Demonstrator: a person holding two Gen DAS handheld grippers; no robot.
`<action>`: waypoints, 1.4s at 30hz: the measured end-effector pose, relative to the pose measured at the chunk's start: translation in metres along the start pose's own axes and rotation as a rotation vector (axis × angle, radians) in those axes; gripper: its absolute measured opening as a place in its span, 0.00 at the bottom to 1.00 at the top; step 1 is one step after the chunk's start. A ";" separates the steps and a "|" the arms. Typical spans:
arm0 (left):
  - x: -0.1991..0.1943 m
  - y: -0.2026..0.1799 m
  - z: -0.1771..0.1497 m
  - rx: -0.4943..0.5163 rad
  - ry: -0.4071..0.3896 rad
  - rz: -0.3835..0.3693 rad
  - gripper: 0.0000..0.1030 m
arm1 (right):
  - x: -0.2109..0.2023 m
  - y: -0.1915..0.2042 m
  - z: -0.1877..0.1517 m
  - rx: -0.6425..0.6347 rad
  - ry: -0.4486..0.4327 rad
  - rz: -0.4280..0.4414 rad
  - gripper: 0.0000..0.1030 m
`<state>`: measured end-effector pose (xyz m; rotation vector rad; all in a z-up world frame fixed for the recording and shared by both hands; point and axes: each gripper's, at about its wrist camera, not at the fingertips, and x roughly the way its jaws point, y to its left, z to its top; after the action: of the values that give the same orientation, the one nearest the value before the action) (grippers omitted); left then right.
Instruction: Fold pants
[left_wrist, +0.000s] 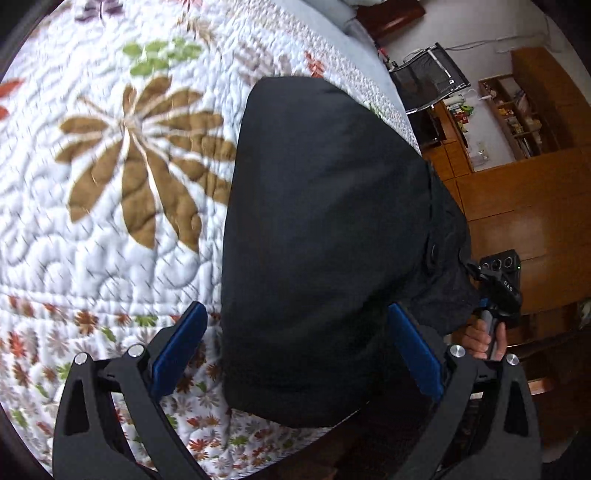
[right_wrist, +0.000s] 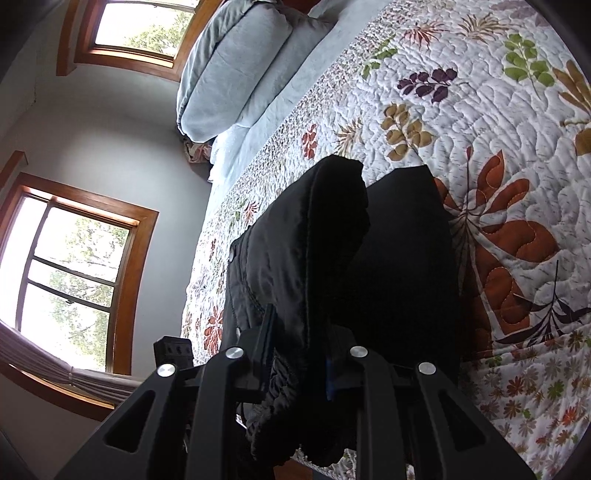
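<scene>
The black pants (left_wrist: 325, 236) lie folded on the floral quilt near the bed's edge. My left gripper (left_wrist: 295, 347) is open, its blue pads on either side of the near end of the folded pants, not closed on the cloth. My right gripper (right_wrist: 301, 354) is shut on a bunched waistband part of the pants (right_wrist: 332, 236) and holds it lifted above the folded stack. The right gripper also shows in the left wrist view (left_wrist: 495, 295), at the right edge of the pants, held by a hand.
The floral quilt (left_wrist: 110, 166) covers the bed, with grey-blue pillows (right_wrist: 236, 66) at its head. Wooden floor and cabinets (left_wrist: 517, 192) lie past the bed's edge, along with a black chair (left_wrist: 432, 81). Windows (right_wrist: 74, 280) are on the wall.
</scene>
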<state>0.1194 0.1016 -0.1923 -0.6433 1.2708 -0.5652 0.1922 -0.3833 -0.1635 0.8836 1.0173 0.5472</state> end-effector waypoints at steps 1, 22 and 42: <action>0.004 0.000 0.000 -0.007 0.016 -0.006 0.95 | 0.000 -0.001 -0.001 0.004 0.001 0.002 0.21; 0.036 -0.059 0.006 0.107 0.023 0.134 0.95 | -0.006 0.006 -0.003 -0.057 0.034 -0.059 0.21; 0.044 -0.085 0.027 0.213 -0.033 0.215 0.95 | -0.060 -0.025 -0.023 -0.071 -0.032 -0.151 0.97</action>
<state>0.1524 0.0145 -0.1571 -0.3322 1.2116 -0.5007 0.1444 -0.4332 -0.1600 0.7435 1.0206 0.4375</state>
